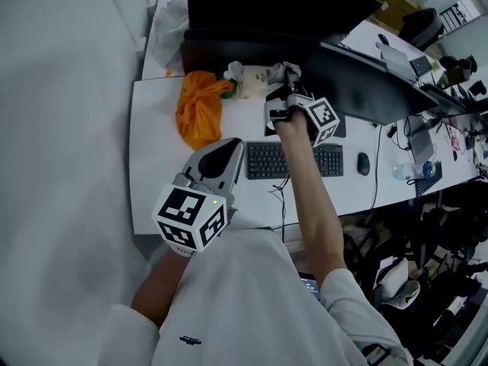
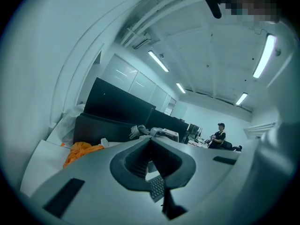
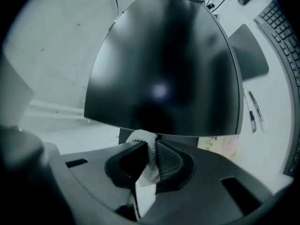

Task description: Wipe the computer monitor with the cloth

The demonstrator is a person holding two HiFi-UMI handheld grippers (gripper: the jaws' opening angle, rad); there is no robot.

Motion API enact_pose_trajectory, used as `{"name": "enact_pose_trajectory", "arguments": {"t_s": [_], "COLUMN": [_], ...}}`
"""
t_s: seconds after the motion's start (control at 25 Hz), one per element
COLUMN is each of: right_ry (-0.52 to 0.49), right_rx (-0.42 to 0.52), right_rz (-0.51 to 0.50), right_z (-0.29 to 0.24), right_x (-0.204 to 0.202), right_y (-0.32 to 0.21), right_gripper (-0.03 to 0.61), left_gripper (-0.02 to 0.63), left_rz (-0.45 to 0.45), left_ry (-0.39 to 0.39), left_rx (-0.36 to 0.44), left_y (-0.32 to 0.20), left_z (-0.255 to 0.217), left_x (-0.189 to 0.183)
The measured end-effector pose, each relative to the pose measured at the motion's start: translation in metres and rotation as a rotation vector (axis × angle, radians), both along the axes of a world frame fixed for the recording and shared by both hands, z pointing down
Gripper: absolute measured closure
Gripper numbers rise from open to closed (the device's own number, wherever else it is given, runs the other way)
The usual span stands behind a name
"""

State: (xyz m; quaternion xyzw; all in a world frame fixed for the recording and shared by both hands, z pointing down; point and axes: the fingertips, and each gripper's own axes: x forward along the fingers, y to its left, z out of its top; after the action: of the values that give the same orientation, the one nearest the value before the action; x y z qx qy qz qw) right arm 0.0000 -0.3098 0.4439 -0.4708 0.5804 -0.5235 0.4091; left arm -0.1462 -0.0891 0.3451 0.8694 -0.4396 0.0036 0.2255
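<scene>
Monitor (image 3: 164, 64) screen is uniform glossy black; cloth (image 3: 149, 161) is pale grey-white with a fine dimpled weave. Desk (image 1: 152, 166) is white and carries a black keyboard (image 1: 293, 161), a black mouse (image 1: 364, 163) and a bright orange bundle (image 1: 200, 107). Left gripper (image 2: 151, 142) and right gripper (image 3: 151, 146) have grey bodies, each with a cube (image 1: 191, 216) patterned in black squares on white; the person's shirt (image 1: 252, 296) is white.

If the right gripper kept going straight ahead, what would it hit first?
Probably the monitor, near its bottom edge; the cloth pinched in the right gripper would touch first. The gap is hard to judge.
</scene>
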Motion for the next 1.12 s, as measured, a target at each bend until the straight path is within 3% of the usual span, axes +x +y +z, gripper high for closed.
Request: {"name": "enact_pose_trajectory", "arguments": {"t_s": [0.44,0.8,0.96,1.12], "right_ry": [-0.069,-0.096,-0.028,0.204], "right_rx": [0.13,0.324,0.414,0.526], "right_rz": [0.056,0.04,-0.009,-0.062], "right_z": [-0.066,-0.138,-0.154,-0.165], "right_x": [-0.004,-0.002,-0.002,-0.001], "right_y": [-0.004,0.005,0.036,0.083], "right_gripper": [0.543,0.543,0.543,0.541], "left_gripper": [0.595,0.595,0.595,0.595], "left_rz": [0.044,0.027,0.01,-0.013], "left_ry": [-0.017,-0.007,0.011,0.007], "left_rx": [0.035,0.064,0.078,0.096], "left_y": [0.014,0.011,0.007,0.004], "left_z": [-0.01,-0.016,-0.022,-0.022], "left_x": [0.002,-0.004,-0.012,-0.019]}}
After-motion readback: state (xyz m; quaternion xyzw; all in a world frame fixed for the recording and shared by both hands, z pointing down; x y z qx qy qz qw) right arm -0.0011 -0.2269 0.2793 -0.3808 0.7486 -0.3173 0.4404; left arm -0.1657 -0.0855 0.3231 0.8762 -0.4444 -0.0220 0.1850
